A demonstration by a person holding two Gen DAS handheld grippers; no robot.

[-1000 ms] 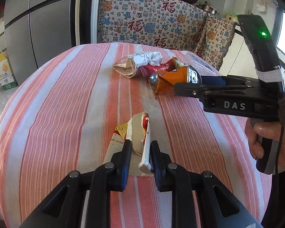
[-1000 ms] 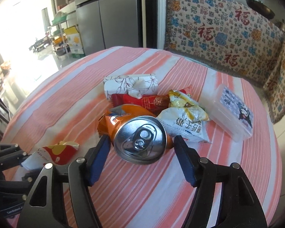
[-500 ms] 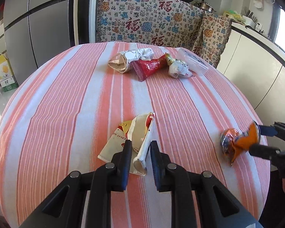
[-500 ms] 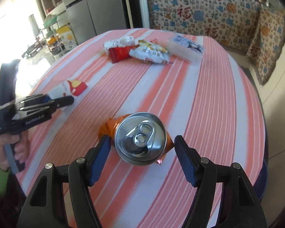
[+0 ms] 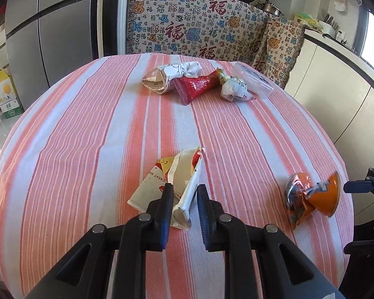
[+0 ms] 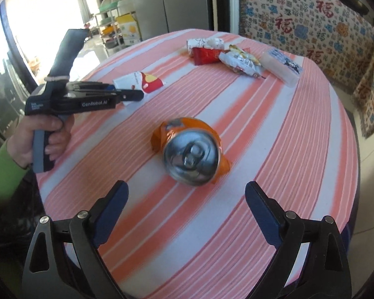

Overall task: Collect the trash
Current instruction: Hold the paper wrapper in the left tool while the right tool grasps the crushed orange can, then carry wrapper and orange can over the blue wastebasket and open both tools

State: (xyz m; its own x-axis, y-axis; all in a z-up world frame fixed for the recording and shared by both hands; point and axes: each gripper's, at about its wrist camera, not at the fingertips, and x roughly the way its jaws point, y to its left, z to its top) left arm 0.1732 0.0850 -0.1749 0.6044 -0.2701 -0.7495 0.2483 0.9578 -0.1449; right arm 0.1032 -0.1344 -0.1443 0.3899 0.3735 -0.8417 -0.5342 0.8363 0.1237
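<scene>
A crushed orange can (image 6: 190, 150) lies on the striped tablecloth; it also shows in the left wrist view (image 5: 309, 196) near the table's right edge. My right gripper (image 6: 187, 199) is open and empty just behind the can. My left gripper (image 5: 185, 200) has its jaws close around the folded edge of a white and red paper wrapper (image 5: 172, 182) that lies on the cloth; it looks slightly open, touching or nearly so. The wrapper also shows in the right wrist view (image 6: 139, 82).
A pile of trash sits at the far side: a white floral wrapper (image 5: 172, 76), a red packet (image 5: 197, 86), a crumpled snack bag (image 5: 235, 88) and a clear plastic box (image 5: 254, 81). The round table's edge (image 5: 341, 164) is close to the can.
My right gripper carried the can from the far pile to the near right of the table, opened and let it go. My left gripper stayed at the wrapper, jaws slightly wider.
</scene>
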